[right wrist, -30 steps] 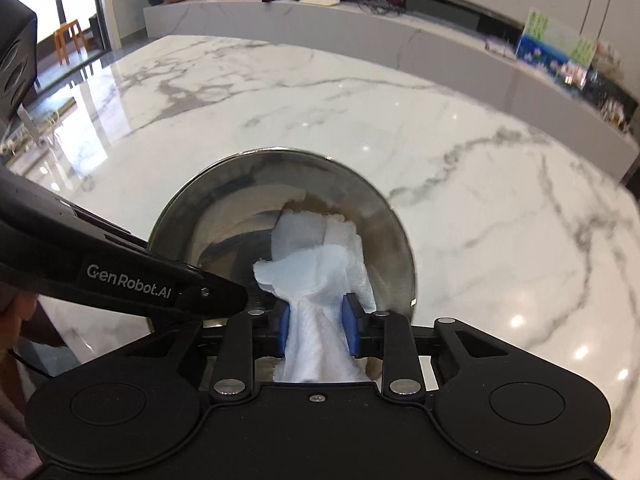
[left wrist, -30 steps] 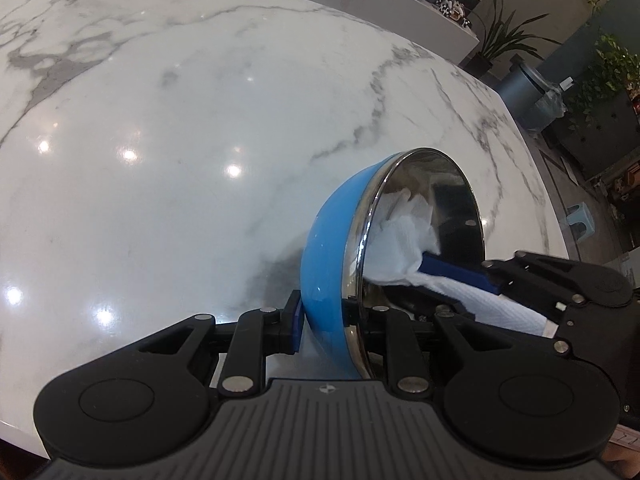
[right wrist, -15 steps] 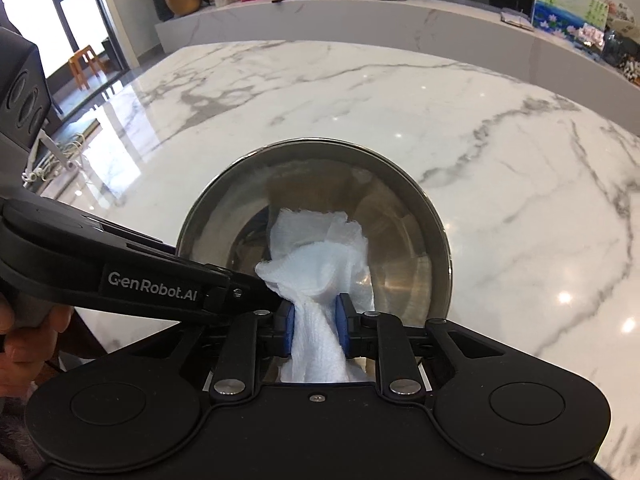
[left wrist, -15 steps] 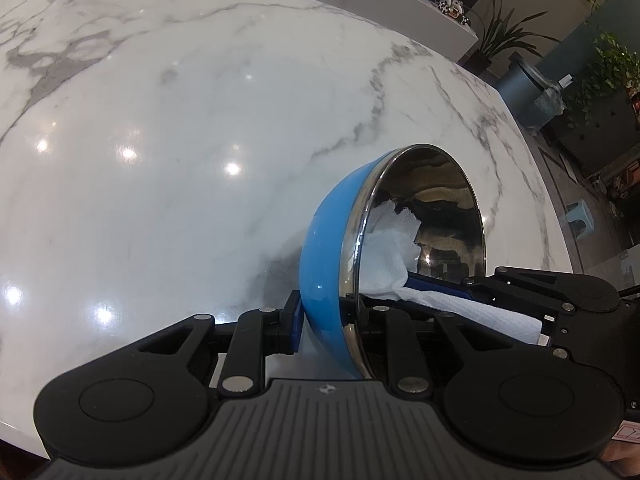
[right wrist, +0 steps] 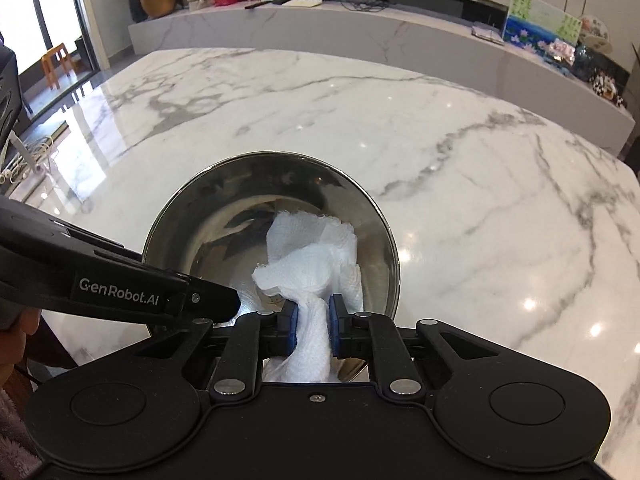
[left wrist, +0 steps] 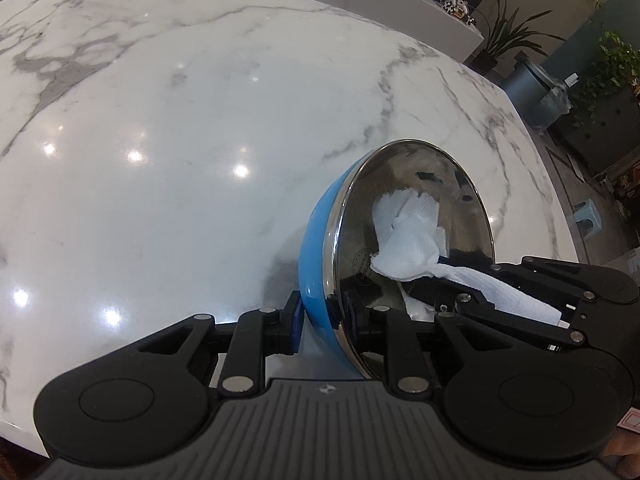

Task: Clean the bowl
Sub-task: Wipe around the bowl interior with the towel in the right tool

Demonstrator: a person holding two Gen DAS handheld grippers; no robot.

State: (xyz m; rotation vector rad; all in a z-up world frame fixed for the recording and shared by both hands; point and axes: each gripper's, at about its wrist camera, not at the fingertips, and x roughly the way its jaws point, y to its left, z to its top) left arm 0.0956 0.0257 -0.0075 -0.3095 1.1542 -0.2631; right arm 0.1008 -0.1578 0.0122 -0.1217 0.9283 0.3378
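Left tool (left wrist: 322,318) clamped on rim of blue steel bowl (left wrist: 316,248), tipped on edge over marble desk (left wrist: 180,128). Right tool (right wrist: 313,326) pinching white paper towel (right wrist: 316,256), wad pressed against bowl's inside.

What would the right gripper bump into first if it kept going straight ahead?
Most likely the shiny inner wall of the bowl: the right gripper points into it, and its paper towel seems already pressed there.
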